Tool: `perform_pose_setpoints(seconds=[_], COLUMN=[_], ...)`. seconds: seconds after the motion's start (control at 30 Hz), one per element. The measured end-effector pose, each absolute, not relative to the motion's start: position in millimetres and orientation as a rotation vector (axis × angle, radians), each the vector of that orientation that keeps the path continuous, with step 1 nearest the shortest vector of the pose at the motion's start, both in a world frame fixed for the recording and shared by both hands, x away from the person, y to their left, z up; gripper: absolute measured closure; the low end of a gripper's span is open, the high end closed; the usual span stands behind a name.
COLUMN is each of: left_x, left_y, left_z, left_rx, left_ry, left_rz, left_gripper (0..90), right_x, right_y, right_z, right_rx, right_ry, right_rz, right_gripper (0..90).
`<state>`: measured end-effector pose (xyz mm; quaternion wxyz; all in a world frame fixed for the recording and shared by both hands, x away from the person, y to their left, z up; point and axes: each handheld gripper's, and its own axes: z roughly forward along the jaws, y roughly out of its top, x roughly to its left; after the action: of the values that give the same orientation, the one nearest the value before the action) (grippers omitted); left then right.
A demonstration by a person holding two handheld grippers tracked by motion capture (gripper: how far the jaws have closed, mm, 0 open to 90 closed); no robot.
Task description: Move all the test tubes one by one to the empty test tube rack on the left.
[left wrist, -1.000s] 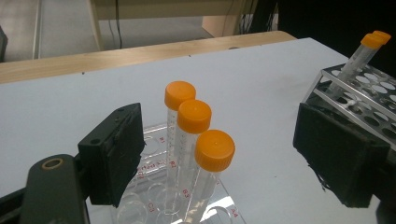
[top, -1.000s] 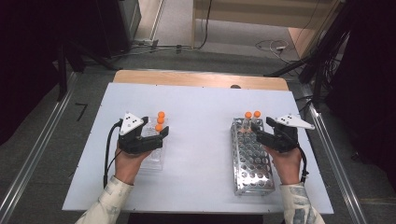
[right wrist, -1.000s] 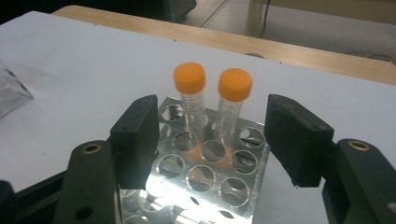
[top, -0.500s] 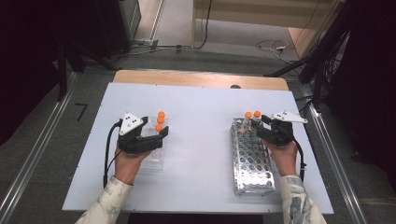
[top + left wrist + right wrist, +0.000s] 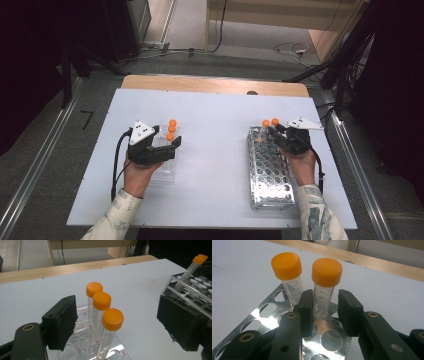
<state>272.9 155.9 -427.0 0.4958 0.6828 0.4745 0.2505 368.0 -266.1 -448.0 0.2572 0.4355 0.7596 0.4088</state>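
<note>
My right hand-held gripper (image 5: 325, 312) sits at the far end of the metal rack (image 5: 270, 167), at about 3 o'clock on the bench (image 5: 215, 125). Its jaws have just been closing, and the right-hand tube (image 5: 324, 287) of the two orange-capped tubes in the rack stands between them; one pad lies against the tube's wall while a narrow gap shows on the other side, so it is not yet clamped. That tube's long axis runs near upright, cap up, tipped slightly toward 12 o'clock. The second tube (image 5: 289, 280) stands just beside it in the neighbouring hole, leaning the same way.

My left hand-held gripper (image 5: 172, 145) is at about 9 o'clock on the bench, over the clear plastic rack (image 5: 165, 170), jaws wide apart and holding nothing. Three orange-capped tubes (image 5: 101, 315) stand upright in a row in that rack, caps up, the row running toward 12 o'clock in the high view, between the spread jaws without touching them
</note>
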Motion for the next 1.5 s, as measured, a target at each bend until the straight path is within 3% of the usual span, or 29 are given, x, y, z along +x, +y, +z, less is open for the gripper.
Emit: perform_pose_setpoints(seconds=[0.23, 0.4, 0.7, 1.5], left_x=[273.0, 272.6, 272.9, 271.5], left_y=[154.7, 153.8, 153.8, 152.6], left_z=[-426.9, -427.0, -427.2, -425.9], left_rx=[1.660, 1.666, 1.666, 1.662], left_ry=[1.147, 1.147, 1.148, 1.135], left_rz=[0.609, 0.607, 0.606, 0.612], left_gripper=[16.8, 16.8, 16.8, 16.2], right_x=[370.2, 368.6, 367.8, 337.6], right_y=[-265.8, -263.2, -265.3, -274.4], right_z=[-449.8, -449.5, -446.8, -394.9], right_rx=[1.180, 1.142, 1.145, 1.088], right_ry=[2.076, 2.088, 2.077, 1.890], right_rz=[1.098, 1.085, 1.110, 1.248], right_gripper=[63.3, 70.5, 72.0, 72.6])
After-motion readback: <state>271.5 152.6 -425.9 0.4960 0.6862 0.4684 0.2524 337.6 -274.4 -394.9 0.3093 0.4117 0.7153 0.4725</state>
